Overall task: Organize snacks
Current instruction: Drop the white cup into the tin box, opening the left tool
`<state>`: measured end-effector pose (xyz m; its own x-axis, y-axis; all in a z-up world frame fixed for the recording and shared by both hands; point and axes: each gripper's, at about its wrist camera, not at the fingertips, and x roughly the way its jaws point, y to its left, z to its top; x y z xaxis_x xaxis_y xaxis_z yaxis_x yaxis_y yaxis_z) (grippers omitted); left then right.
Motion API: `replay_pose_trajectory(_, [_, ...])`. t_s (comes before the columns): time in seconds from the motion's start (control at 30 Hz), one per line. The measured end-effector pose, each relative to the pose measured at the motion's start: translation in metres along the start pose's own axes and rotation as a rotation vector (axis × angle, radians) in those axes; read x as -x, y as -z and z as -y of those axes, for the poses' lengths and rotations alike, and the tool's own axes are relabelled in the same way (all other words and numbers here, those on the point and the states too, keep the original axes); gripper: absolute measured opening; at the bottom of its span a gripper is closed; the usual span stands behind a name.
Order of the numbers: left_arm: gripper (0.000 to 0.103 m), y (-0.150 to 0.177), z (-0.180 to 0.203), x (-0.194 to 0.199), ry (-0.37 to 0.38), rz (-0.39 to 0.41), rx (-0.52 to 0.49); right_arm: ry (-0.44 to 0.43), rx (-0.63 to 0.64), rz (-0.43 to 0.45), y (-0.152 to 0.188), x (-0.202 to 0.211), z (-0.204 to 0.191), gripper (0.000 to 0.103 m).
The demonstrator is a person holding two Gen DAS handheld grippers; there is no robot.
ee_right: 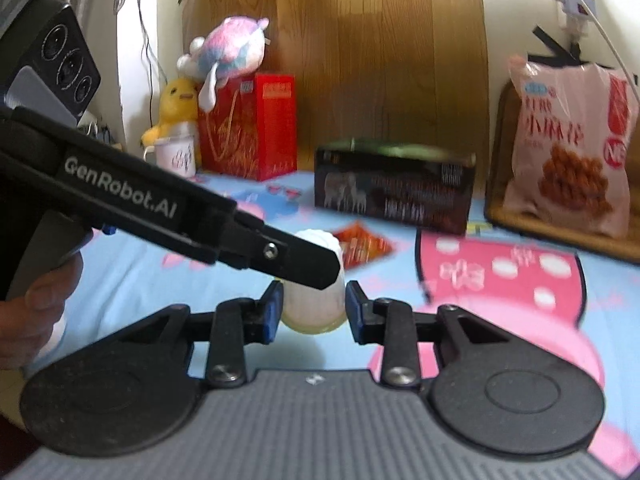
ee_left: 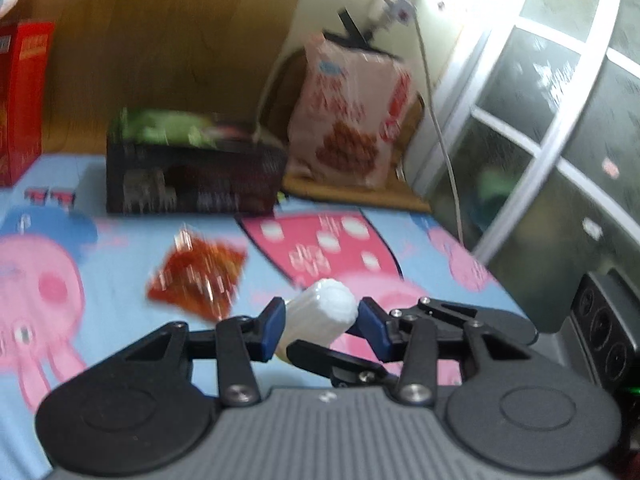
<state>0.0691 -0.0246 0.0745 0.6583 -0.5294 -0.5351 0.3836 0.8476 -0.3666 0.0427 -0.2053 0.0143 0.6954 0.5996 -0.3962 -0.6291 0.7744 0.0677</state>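
Snacks on a cartoon-print bedsheet (ee_left: 120, 248), and the dark open box (ee_left: 192, 176) at the back already has green packets (ee_left: 168, 130) poking out on top, too blurred to count. One ribbed white jelly cup (ee_left: 326, 312) is up off the sheet, tilted, pinched between the left gripper (ee_left: 320, 324) pads. In the right wrist view the right gripper (ee_right: 314, 308) brackets that same cup (ee_right: 314, 304), blue pads just beside it; whether they touch, I can't tell. One red-orange snack packet (ee_left: 198, 276) lies flat between cup and box. One big pink snack bag (ee_right: 568, 148) stands upright at the right.
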Motion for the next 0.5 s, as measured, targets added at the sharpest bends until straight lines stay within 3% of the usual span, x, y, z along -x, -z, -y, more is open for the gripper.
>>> replay_pose_trajectory(0.27, [0.042, -0.089, -0.036, -0.039, -0.074, 0.135, 0.029, 0.023, 0.027, 0.084, -0.073, -0.07, 0.045, 0.036])
replay_pose_trajectory(0.5, [0.047, -0.133, -0.077, -0.089, -0.136, 0.142, 0.085, 0.102, 0.117, 0.091, -0.101, -0.138, 0.065, 0.037])
